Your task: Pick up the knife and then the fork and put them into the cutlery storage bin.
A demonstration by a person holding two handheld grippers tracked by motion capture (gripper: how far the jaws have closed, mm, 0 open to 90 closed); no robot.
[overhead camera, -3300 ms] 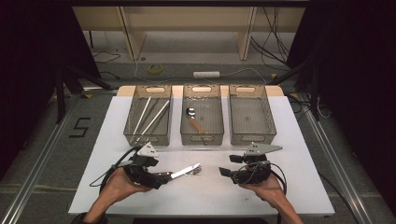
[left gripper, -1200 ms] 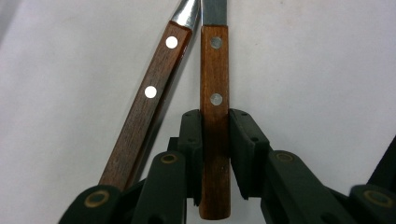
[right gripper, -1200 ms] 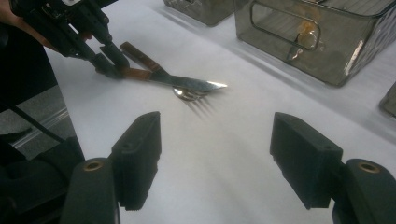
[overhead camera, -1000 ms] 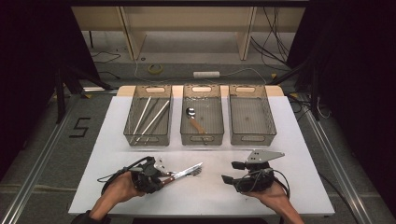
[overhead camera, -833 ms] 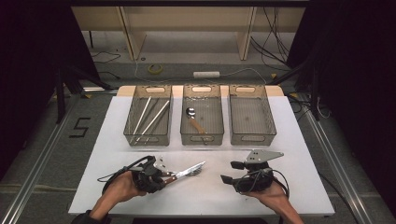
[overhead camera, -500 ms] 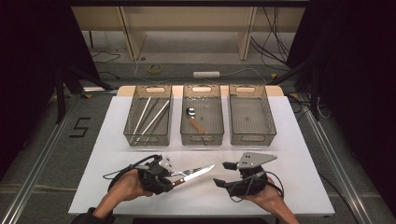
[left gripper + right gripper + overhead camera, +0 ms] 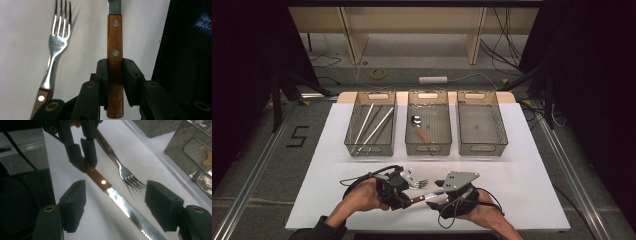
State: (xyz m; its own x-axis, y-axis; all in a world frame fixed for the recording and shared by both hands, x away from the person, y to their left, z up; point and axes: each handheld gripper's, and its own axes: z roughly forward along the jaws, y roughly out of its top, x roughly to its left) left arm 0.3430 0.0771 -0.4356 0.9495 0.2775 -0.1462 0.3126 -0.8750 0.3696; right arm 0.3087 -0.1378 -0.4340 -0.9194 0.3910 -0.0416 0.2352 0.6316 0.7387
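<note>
On the white table [image 7: 532,150], three wire baskets [image 7: 478,125] stand in a row, well behind a person's two hands. The left gripper [image 7: 404,186] pinches a wooden-handled knife [image 7: 100,180] by its handle, blade held out above the tabletop. The right gripper [image 7: 115,202] has its jaws spread wide on either side of that blade, not touching it. A fork [image 7: 56,47] lies just beside the knife.

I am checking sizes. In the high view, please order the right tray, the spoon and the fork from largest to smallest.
1. right tray
2. spoon
3. fork: its handle is hidden under the left gripper, so spoon versus fork is unsure.
</note>
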